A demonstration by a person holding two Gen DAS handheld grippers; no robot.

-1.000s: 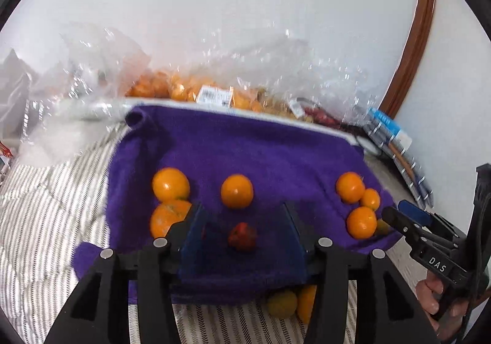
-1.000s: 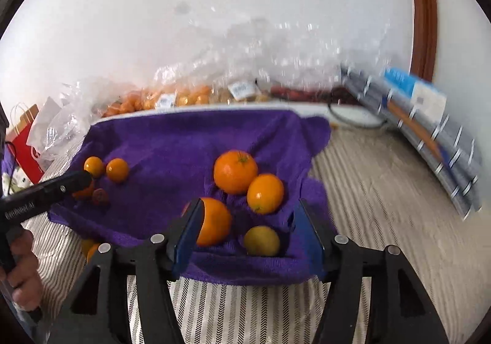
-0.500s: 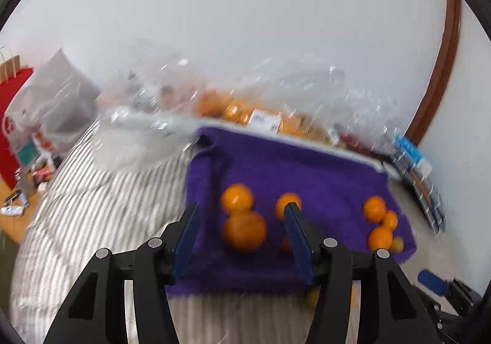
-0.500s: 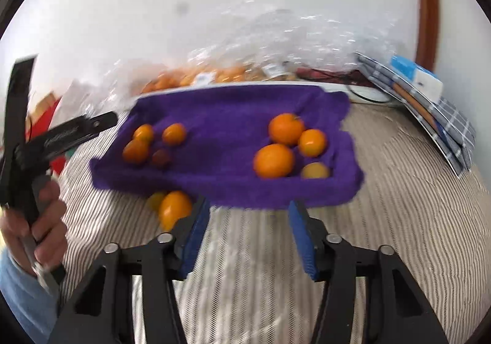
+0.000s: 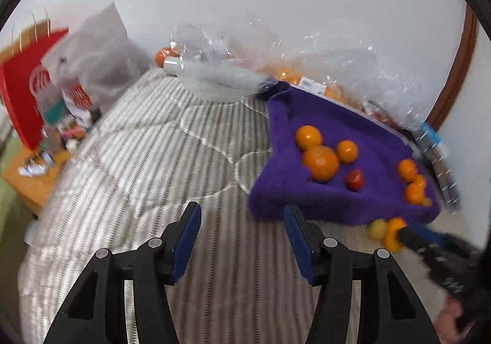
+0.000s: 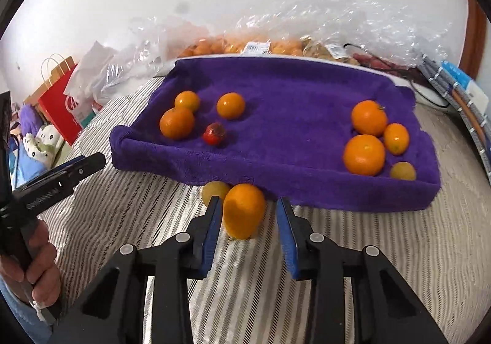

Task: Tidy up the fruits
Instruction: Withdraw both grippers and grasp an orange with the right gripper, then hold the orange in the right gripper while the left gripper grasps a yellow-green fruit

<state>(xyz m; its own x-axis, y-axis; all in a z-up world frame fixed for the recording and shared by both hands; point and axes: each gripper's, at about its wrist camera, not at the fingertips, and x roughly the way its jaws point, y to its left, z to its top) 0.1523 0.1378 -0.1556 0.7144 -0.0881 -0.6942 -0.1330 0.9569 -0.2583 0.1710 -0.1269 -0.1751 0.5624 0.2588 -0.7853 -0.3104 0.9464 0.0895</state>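
The orange [image 6: 244, 211] on the striped bedcover [image 6: 353, 239] sits between my right hand-held gripper's [image 6: 249, 215] parted jaws, unclamped; my left hand-held gripper [image 5: 242, 227] gapes empty.

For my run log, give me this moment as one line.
phase: approach | right claw: open around orange fruit off purple towel, not gripped | left claw: open, empty, over striped bedding

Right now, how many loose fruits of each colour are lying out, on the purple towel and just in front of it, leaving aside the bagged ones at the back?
Orange fruits: 7 (6 on the purple towel, 1 between the right gripper's open fingers)
Yellowish fruits: 2 (1 on the towel, 1 on the striped cover)
Small red fruit: 1
Total: 10
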